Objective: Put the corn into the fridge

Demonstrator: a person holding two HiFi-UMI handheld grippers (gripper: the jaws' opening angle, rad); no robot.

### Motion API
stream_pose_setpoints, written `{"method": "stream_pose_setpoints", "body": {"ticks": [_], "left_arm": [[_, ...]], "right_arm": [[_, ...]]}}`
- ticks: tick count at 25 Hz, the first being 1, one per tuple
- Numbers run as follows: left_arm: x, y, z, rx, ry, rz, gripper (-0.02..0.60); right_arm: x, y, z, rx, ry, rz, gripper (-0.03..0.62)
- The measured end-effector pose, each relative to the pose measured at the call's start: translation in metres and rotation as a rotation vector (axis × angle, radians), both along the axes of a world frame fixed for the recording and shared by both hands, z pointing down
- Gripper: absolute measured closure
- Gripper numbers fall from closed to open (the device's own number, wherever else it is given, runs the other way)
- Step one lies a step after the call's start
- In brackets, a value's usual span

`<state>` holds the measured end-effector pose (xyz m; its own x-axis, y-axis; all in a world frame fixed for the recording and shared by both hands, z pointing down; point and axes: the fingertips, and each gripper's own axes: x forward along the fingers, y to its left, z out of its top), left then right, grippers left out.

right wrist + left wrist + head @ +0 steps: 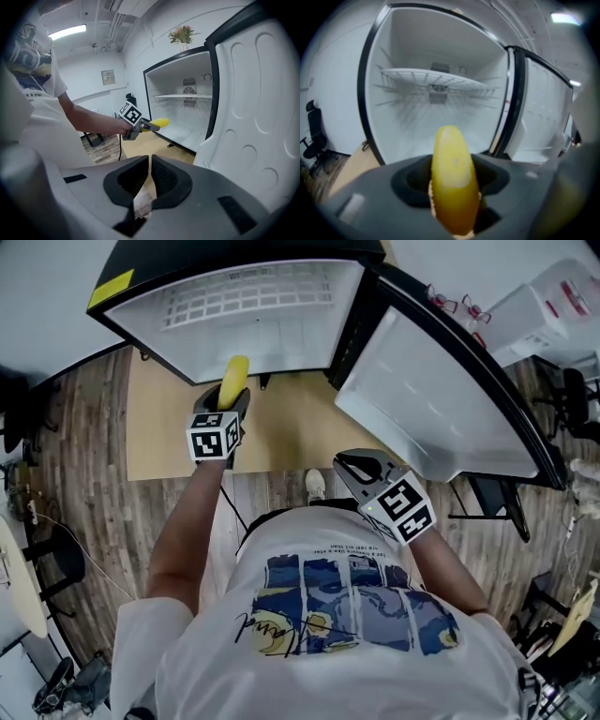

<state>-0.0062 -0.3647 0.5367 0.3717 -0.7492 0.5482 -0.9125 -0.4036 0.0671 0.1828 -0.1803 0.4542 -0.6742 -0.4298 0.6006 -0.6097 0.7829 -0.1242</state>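
While the fridge is standing with its white inside facing the person, its door is hanging wide open at the right of the head view, moulded inner face turned outward. The fridge is sitting on a pale board that is lying on the wood-plank floor. The person, in a white printed shirt, is standing at the edge of that board and reaching both arms forward.

The left gripper is stretching toward the fridge's opening, and its jaws are clamping the corn by its lower end. In the left gripper view the yellow cob is sticking up between the two jaws, its rounded tip pointing at the open compartment (the pads are partly hidden behind it). Seen from the right gripper view, the corn is hovering just in front of the opening, above the board, not yet inside.

The right gripper is hanging lower and nearer the person's body, beside the open door. Its jaws are meeting at the tips with nothing between them, as the right gripper view is showing.

Inside the fridge a wire shelf is spanning the upper part of the compartment. On top of the fridge, a small bunch of flowers is standing.
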Motion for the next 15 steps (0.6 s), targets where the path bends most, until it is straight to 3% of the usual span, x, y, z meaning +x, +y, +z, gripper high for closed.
{"method": "stream_pose_setpoints", "body": {"ticks": [15], "left_arm": [[0.012,-0.12,0.045,-0.052,-0.086,-0.066,0.331]], "right_arm": [[0.009,-0.058,0.015,-0.103,0.091,-0.171,0.569]]}}
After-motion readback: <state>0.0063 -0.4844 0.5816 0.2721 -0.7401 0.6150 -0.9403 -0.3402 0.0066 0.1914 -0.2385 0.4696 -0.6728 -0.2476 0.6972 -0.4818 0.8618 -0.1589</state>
